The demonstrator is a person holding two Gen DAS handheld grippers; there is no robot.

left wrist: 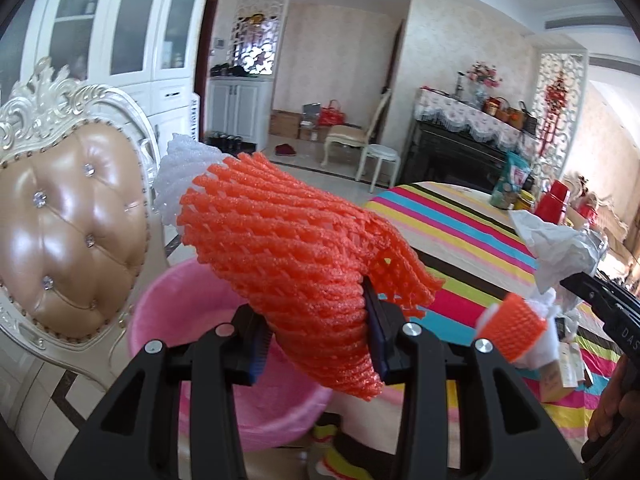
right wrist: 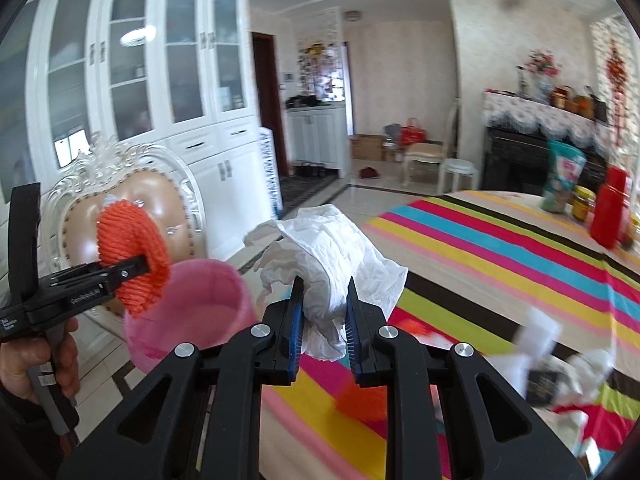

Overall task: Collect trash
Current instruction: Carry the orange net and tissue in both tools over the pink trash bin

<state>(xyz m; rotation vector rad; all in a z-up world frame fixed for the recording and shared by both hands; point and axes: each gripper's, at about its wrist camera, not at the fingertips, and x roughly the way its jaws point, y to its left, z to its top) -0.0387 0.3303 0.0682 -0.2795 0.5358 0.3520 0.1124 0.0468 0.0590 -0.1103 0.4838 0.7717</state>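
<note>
My left gripper [left wrist: 316, 340] is shut on an orange foam net sleeve [left wrist: 288, 248] with a white foam net [left wrist: 180, 176] poking out of its far end. It hangs over a pink bin [left wrist: 188, 320] beside the table. My right gripper [right wrist: 325, 292] is shut on a crumpled white tissue [right wrist: 332, 248], above the table's edge and just right of the pink bin [right wrist: 208, 300]. In the right wrist view the left gripper [right wrist: 140, 268] with the orange net [right wrist: 132, 256] is above the bin's left rim. Another orange net piece [left wrist: 512, 332] lies on the striped tablecloth [left wrist: 460, 232].
An ornate padded chair [left wrist: 68, 220] stands right behind the bin. Loose scraps and packaging [right wrist: 560, 376] lie on the tablecloth [right wrist: 500, 248] at the right. A red container [right wrist: 608, 208], a jar and a bag stand at the far end. White cabinets [right wrist: 160, 80] line the wall.
</note>
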